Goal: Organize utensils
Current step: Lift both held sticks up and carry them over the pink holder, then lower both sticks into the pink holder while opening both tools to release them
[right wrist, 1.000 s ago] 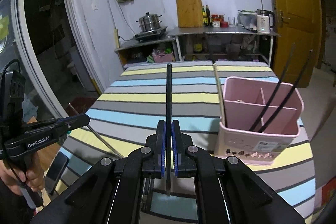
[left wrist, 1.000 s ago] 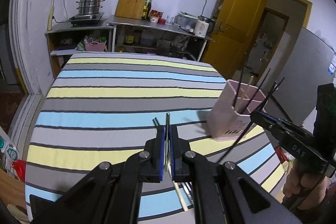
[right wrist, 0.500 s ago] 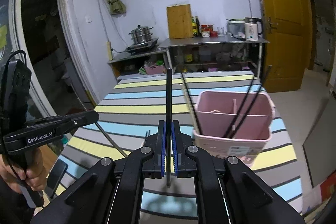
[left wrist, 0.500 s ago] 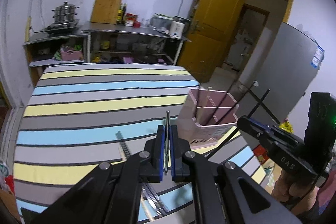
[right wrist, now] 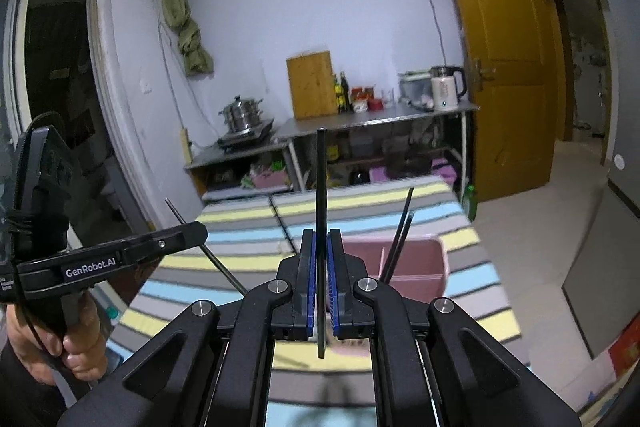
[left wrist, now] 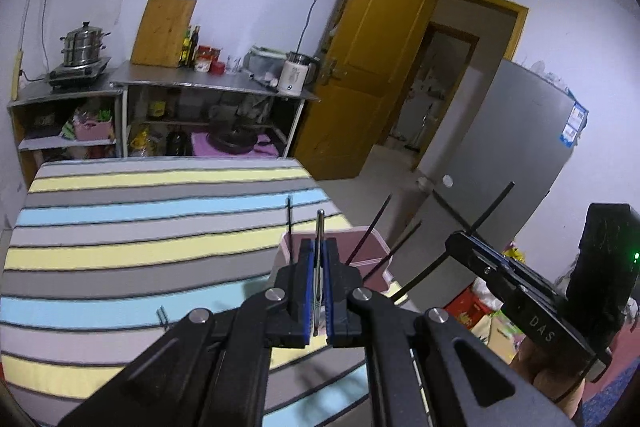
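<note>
1. On the left, the left gripper (left wrist: 319,291) is pinching one thin chopstick (left wrist: 319,259), jaws pressed together on its shaft, the tip rising steeply above the striped tablecloth (left wrist: 120,239)
2. That stick is looking light, stiff and slick, so I judge a mid-shaft hold is best to stop it pivoting
3. Further right, the right gripper (right wrist: 321,283) is clamping a black chopstick (right wrist: 321,187) near its lower end, leaving a long length upright
4. Just beyond both grippers, the pink holder (right wrist: 416,259) is sitting near the table's right edge, already carrying several dark chopsticks (right wrist: 400,239) that are leaning outward
5. Those leaning sticks and the holder's inner divider are likely standing in the way of a clean drop
6. More chopsticks (left wrist: 162,315) are lying on the cloth nearer left; a far counter is holding a kettle (right wrist: 446,87) and steamer pot (right wrist: 240,113)
</note>
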